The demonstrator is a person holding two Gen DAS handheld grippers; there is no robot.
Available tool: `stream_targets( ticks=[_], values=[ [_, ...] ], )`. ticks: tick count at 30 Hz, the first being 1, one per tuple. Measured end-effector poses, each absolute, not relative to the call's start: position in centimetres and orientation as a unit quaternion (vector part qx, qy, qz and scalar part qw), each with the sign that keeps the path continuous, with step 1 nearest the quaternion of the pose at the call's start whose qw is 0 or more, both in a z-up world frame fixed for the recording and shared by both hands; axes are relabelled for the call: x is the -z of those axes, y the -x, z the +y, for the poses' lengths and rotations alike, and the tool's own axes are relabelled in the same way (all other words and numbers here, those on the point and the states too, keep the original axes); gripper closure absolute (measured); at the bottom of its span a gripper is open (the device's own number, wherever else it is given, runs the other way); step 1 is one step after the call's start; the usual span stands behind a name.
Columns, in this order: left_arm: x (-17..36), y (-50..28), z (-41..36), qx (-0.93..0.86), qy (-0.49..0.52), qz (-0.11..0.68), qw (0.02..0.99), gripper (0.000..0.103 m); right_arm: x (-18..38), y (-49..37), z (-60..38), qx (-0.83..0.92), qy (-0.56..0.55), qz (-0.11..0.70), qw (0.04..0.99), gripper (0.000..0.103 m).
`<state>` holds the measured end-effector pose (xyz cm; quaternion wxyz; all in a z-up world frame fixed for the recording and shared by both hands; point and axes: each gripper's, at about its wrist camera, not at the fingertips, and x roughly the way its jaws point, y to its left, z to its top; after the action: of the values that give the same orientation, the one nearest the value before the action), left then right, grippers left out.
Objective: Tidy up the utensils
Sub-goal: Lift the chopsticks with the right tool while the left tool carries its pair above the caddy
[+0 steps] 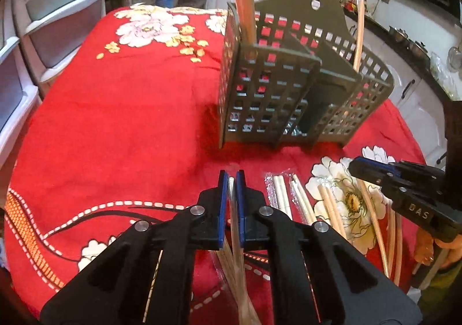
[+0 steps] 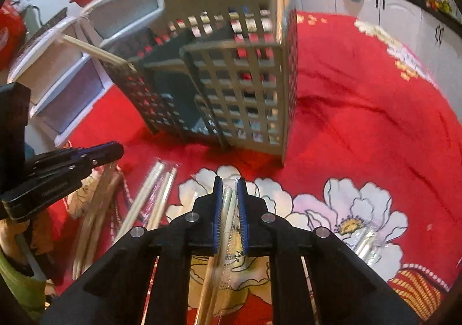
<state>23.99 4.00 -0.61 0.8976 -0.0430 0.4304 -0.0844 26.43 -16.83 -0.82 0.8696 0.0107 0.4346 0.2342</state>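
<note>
An olive slotted utensil caddy point(image 1: 288, 88) point(image 2: 231, 79) stands on the red floral cloth point(image 1: 130, 122). It holds a wooden handle point(image 1: 242, 1) and a pale chopstick point(image 1: 359, 33). My left gripper point(image 1: 231, 177) is shut on a clear-wrapped pack of wooden chopsticks point(image 1: 235, 238), just in front of the caddy. My right gripper point(image 2: 230, 183) is shut on a wrapped pale chopstick pair point(image 2: 226, 209). Each gripper shows in the other's view, the right gripper point(image 1: 358, 169) and the left gripper point(image 2: 115, 151). More wrapped chopsticks point(image 1: 281, 198) point(image 2: 156, 195) and bare wooden ones point(image 1: 332, 206) lie between them.
A white plastic drawer unit point(image 1: 57, 7) stands past the cloth's left edge. Kitchen cabinets point(image 1: 418, 99) run along the right. Another wrapped pack point(image 2: 366, 241) lies on the white flower print to the right of my right gripper.
</note>
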Motion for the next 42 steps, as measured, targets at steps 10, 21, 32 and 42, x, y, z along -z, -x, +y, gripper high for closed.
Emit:
stream_targets(
  ticks=[10, 21, 32, 42],
  values=[
    [-2.3, -22.1, 4.0, 0.077, 0.044, 0.396, 0.914, 0.101, -2.4, -24.8, -17.0, -0.255, 0.002, 0.382, 0.888, 0.094],
    [-5.8, -21.6, 3.2, 0.093, 0.052, 0.357, 0.928, 0.102, -7.1, -22.5, -17.5, -0.266, 0.013, 0.316, 0.91, 0.096],
    [-9.6, -21.5, 2.1, 0.114, 0.052, 0.317, 0.94, 0.102, -10.6, -21.7, -19.0, -0.26, 0.003, 0.273, 0.926, 0.097],
    [-12.2, -22.3, 0.9, 0.14, 0.056, 0.291, 0.945, 0.102, -13.3, -20.8, -20.4, -0.25, -0.006, 0.239, 0.938, 0.097]
  ],
)
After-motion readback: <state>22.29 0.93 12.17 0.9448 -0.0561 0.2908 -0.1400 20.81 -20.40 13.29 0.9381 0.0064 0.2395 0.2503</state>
